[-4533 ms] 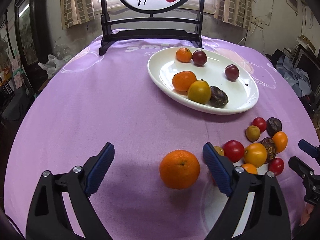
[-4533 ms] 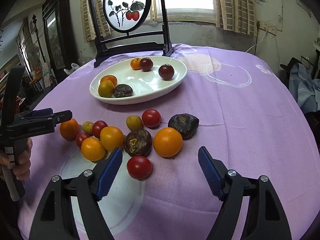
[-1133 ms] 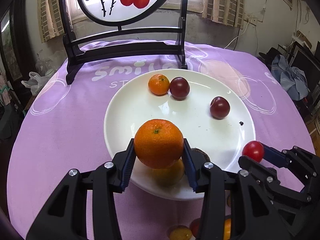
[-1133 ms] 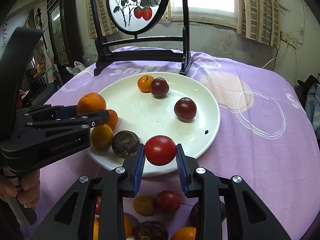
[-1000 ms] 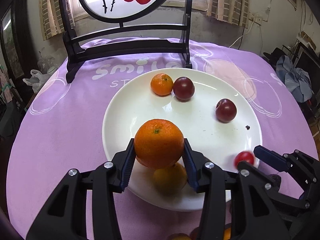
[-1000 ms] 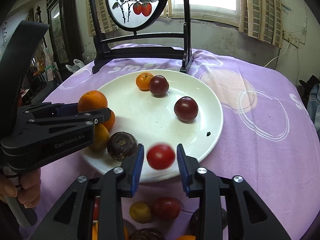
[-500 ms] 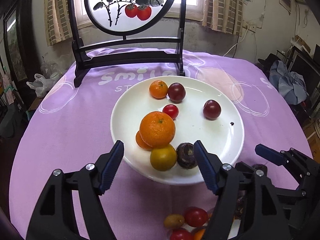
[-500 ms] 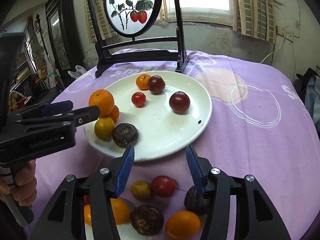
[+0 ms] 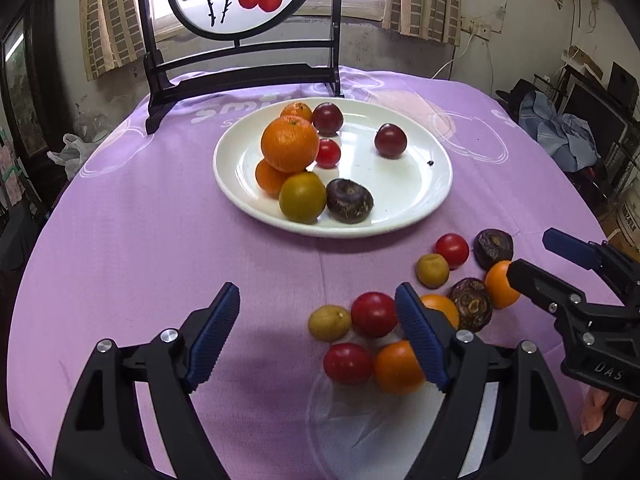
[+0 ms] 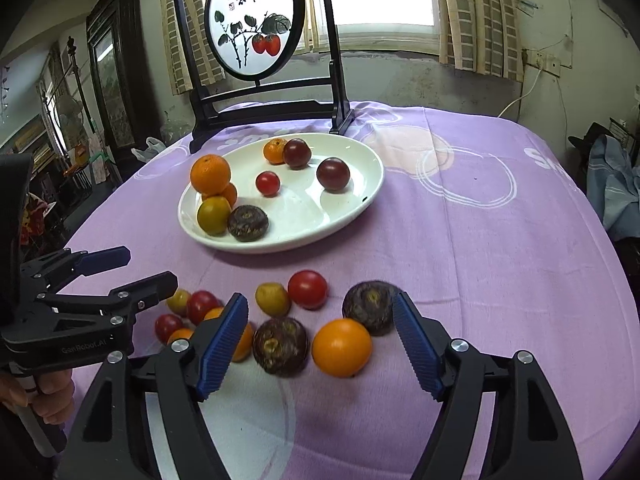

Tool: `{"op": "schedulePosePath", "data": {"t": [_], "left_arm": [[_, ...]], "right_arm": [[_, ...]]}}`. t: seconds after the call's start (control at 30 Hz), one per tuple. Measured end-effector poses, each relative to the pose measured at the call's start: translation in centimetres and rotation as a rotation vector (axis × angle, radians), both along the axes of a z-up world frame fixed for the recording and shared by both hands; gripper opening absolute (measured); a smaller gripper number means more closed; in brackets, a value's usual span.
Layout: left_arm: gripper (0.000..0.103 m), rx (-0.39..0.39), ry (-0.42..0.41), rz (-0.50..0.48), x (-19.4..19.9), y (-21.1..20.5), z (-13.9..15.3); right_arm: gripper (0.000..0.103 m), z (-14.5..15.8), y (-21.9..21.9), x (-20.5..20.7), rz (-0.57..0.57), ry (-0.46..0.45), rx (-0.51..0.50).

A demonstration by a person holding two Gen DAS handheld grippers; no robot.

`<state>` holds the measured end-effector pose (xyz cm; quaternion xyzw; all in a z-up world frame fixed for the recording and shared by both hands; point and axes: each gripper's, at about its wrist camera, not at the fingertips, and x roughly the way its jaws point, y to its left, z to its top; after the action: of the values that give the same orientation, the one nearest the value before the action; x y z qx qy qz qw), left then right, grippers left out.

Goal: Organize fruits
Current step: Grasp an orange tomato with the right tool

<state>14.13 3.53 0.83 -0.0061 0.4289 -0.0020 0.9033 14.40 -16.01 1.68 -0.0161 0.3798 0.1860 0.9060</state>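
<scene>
A large orange (image 9: 290,144) (image 10: 210,174) rests on top of other fruit at the left of the white plate (image 9: 400,184) (image 10: 312,208). A small red tomato (image 9: 328,153) (image 10: 267,183) lies near the plate's middle. My left gripper (image 9: 318,300) (image 10: 150,267) hangs over the purple cloth in front of the plate, its jaws opening and gripping nothing. My right gripper (image 10: 320,304) (image 9: 530,252) hovers over the loose fruit, its jaws also opening. A dark fruit (image 10: 281,346) and an orange one (image 10: 341,347) lie on the cloth below its fingers, untouched.
Several loose tomatoes, oranges and dark fruits (image 9: 374,314) lie on the cloth (image 9: 140,240) in front of and right of the plate. A black-framed round painted screen (image 10: 256,32) stands behind the plate. A hand (image 10: 48,396) grips the left tool's handle.
Both grippers let go: the orange now sits on the plate's pile and the tomato lies on the plate. Both pulled back from the plate over the loose fruit, jaws spreading.
</scene>
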Motion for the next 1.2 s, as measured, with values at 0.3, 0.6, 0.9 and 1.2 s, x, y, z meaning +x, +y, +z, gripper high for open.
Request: {"op": "schedulePosePath", "data": {"t": [0.3, 0.6, 0.9, 1.2], "left_arm": [[0.078, -0.001, -0.008, 0.006, -2.3, 0.6, -1.1], [0.079, 0.012, -0.005, -0.023, -2.7, 0.6, -1.7], [0.08, 0.026, 0.009, -0.046, -2.8, 0.2, -2.1], [0.08, 0.018, 0.015, -0.047, -2.7, 0.3, -2.1]], "right_arm": [[0.076, -1.0, -1.1, -1.9, 0.001, -0.015, -0.051], [0.076, -2.9, -1.0, -1.6, 0.014, 0.033, -0.141], [0.068, -4.1, -0.2, -0.1, 0.0, 0.063, -0.184], [0.041, -4.3, 1.3, 1.4, 0.026, 0.064, -0.224]]}}
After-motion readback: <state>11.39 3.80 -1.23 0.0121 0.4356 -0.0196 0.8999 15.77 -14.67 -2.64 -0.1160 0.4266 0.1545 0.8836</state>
